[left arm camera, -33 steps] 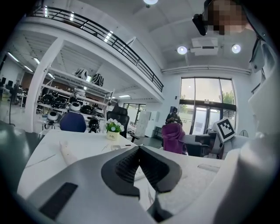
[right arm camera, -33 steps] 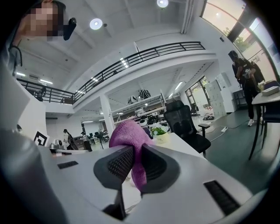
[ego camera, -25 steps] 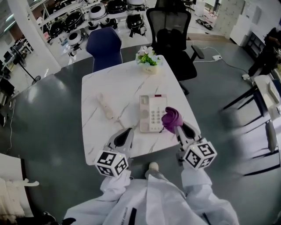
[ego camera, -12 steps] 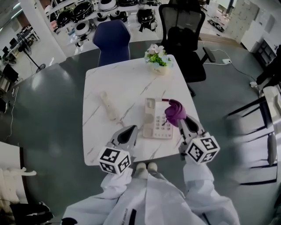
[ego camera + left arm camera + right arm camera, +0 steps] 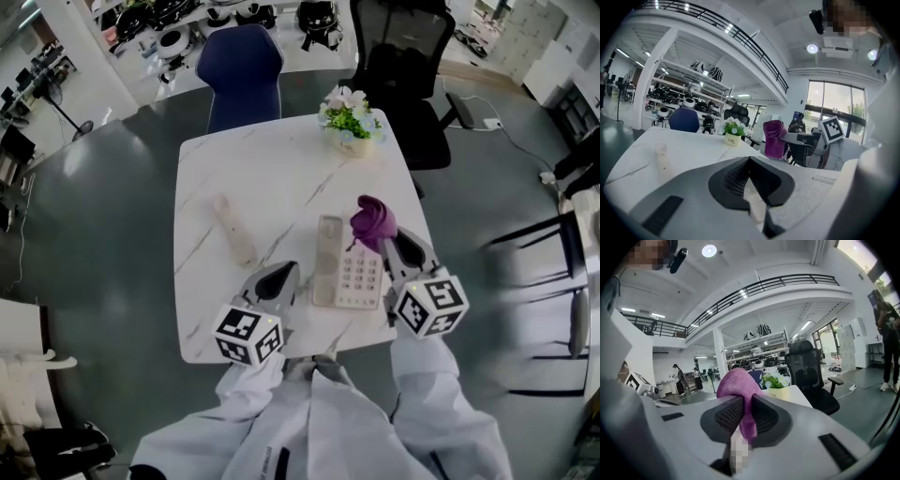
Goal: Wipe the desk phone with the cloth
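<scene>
The right gripper [image 5: 390,246] is clamped on the purple cloth [image 5: 372,220] at the far right corner of the desk phone [image 5: 349,277]. The left gripper [image 5: 277,279], jaws together and empty, sits beside the phone. A small pot [image 5: 351,143] on the table [image 5: 244,169] holds flowers [image 5: 349,114].

The desk [image 5: 234,159] has a smooth, glossy white top with grey marble veining. The desk phone [image 5: 352,277] looks like matt cream plastic. The cloth [image 5: 371,218] is purple fabric with a soft, napped surface. The left tool [image 5: 284,272] and right tool [image 5: 386,246] have matt grey plastic shells and dark ribbed inner faces. The floor [image 5: 112,234] is dark grey and smooth, with a dull sheen.
</scene>
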A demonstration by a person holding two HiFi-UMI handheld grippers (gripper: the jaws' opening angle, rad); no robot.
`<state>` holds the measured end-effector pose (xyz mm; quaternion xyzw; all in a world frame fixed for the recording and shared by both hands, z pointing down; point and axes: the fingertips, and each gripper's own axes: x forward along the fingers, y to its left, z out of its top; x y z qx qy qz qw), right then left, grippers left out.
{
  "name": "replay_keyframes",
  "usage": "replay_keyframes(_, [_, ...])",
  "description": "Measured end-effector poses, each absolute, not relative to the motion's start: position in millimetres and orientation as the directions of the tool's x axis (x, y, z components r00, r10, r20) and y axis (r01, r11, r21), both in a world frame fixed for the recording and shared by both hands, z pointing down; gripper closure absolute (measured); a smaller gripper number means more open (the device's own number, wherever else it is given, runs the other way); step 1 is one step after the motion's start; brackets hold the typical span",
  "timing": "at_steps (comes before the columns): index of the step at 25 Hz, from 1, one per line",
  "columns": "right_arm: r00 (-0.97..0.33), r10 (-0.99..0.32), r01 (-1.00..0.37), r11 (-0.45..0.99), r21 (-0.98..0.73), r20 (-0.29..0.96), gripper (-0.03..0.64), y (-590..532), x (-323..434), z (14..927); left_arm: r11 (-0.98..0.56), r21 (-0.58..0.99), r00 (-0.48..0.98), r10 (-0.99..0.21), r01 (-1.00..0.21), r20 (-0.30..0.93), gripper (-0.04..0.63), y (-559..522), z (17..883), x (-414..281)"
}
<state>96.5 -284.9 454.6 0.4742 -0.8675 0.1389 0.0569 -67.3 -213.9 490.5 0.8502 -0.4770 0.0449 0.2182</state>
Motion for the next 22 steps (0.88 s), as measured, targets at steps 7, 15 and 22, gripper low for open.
replay_keyframes(7, [-0.545,-0.8,-0.833,0.552,-0.05,0.25,0.584,-328,71,463,-0.435,0.348,0.539,-0.787,-0.83,0.3,0.597,-236,506,-70])
replay_keyframes(15, [-0.533,-0.788,-0.792,0.593,0.148,0.307,0.584,-356,48,480,-0.411,0.372,0.53,-0.785,-0.832,0.32,0.597,-249,520,-77])
replay_keyframes(22, [-0.546,-0.742,-0.759,0.635,0.146,0.388,0.584,-358,30,515,-0.391,0.39,0.525,-0.78,-0.834,0.341,0.597,-250,532,-76])
